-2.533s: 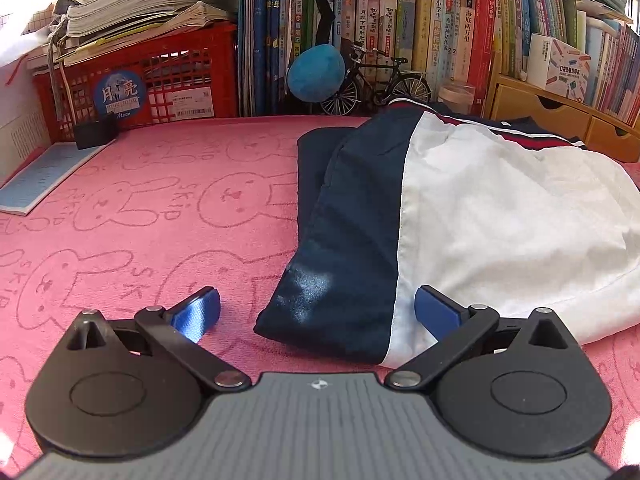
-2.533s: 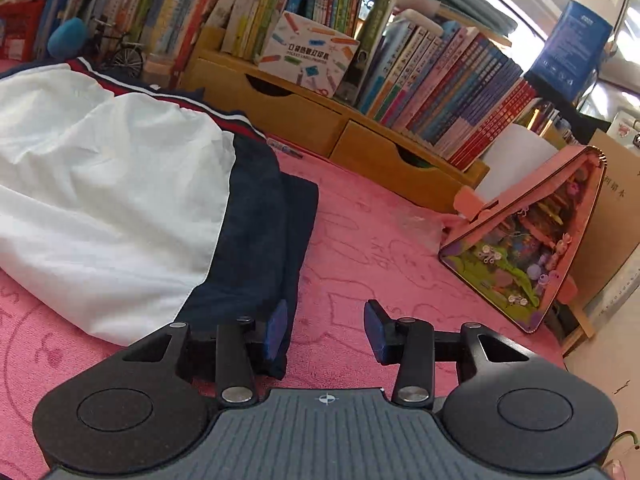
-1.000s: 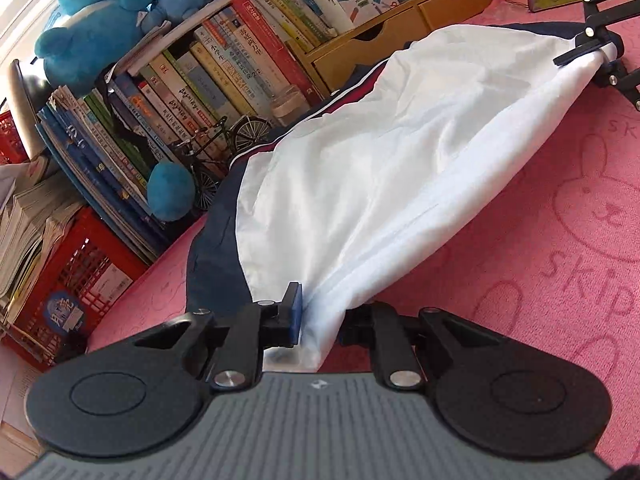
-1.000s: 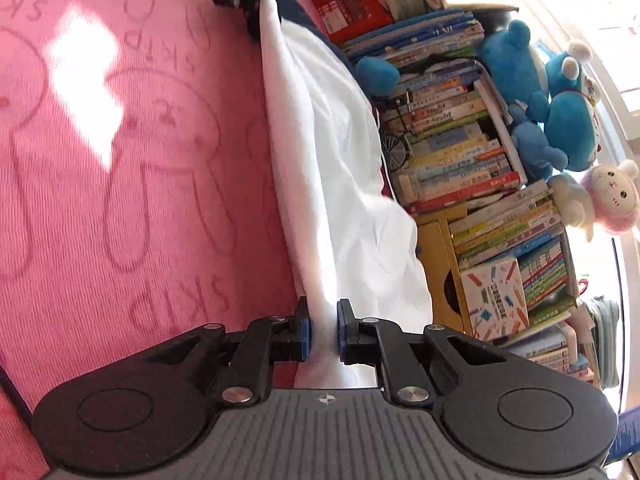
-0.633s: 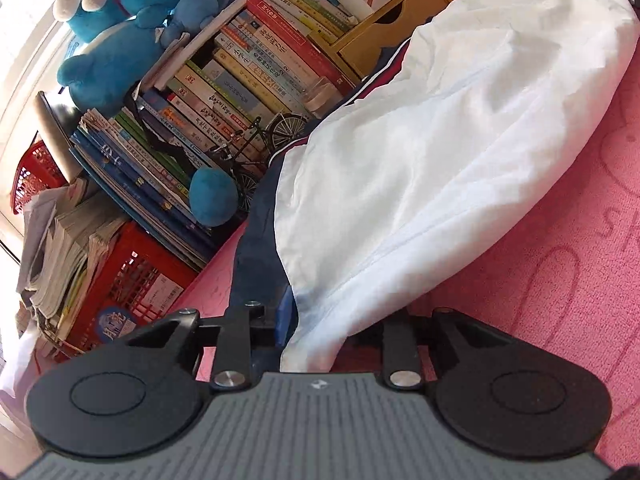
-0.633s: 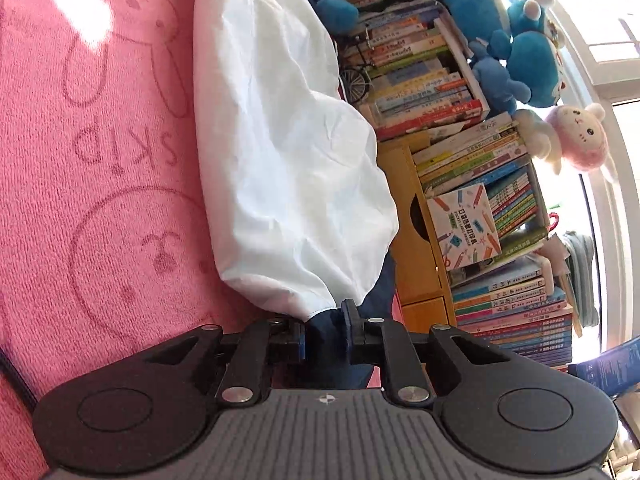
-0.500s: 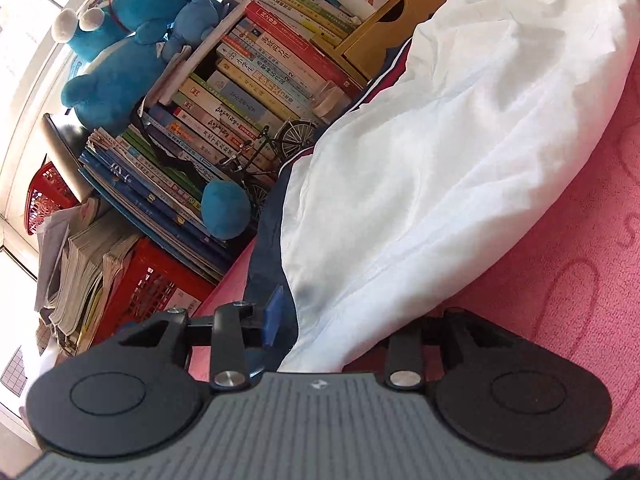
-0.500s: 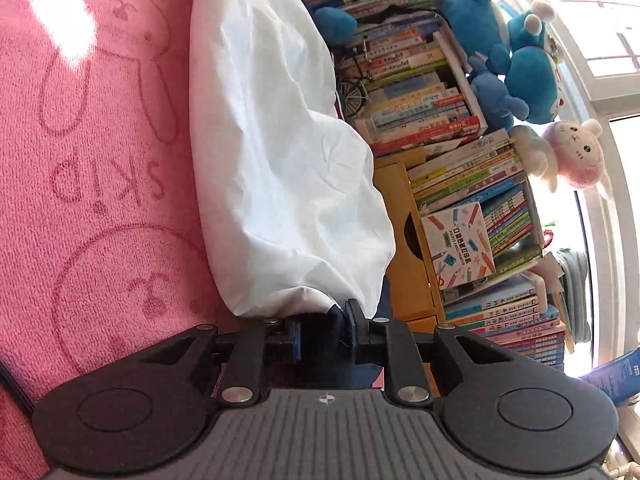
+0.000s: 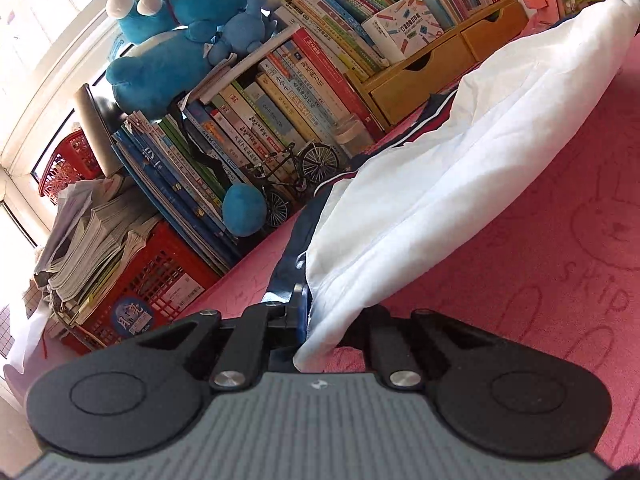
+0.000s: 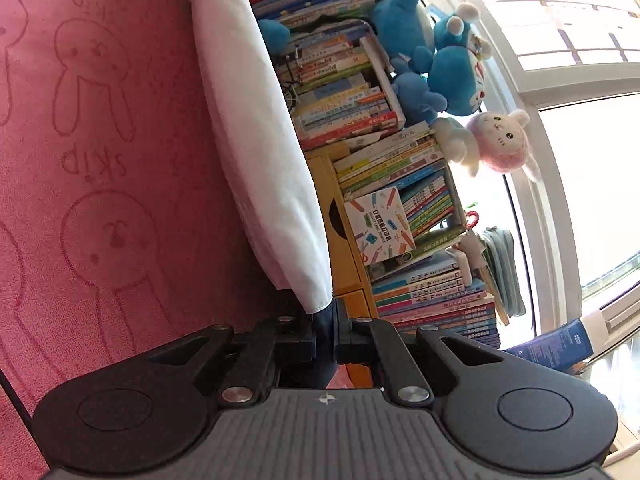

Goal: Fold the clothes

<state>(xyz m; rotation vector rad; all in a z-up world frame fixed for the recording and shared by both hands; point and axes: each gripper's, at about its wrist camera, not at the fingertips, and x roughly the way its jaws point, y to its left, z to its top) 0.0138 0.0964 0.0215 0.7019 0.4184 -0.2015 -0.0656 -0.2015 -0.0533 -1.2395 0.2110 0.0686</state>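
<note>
**Garment Held at Both Ends Above the Pink Mat**

Pink rabbit-print mat covered the work surface, with a bookshelf and blue plush toys behind it.

Left wrist view: the left gripper had its jaws clamped on a corner of the white-and-navy garment. The cloth ran from the jaws toward 2 o'clock, where its far end rose clear of the mat. Its long axis lay along that line, with the navy panel on the shelf side.

Right wrist view: the right gripper had its jaws pressed together on the navy edge of the garment. The cloth stretched away toward 11 o'clock, sagging slightly between the two ends.

Risk assessment: each grip appeared to take only a narrow margin of fabric. Uneven pull between the hands could slip a corner free, or skew the fold line. The model bicycle stood just beside the far edge and could be snagged during a swing.
</note>
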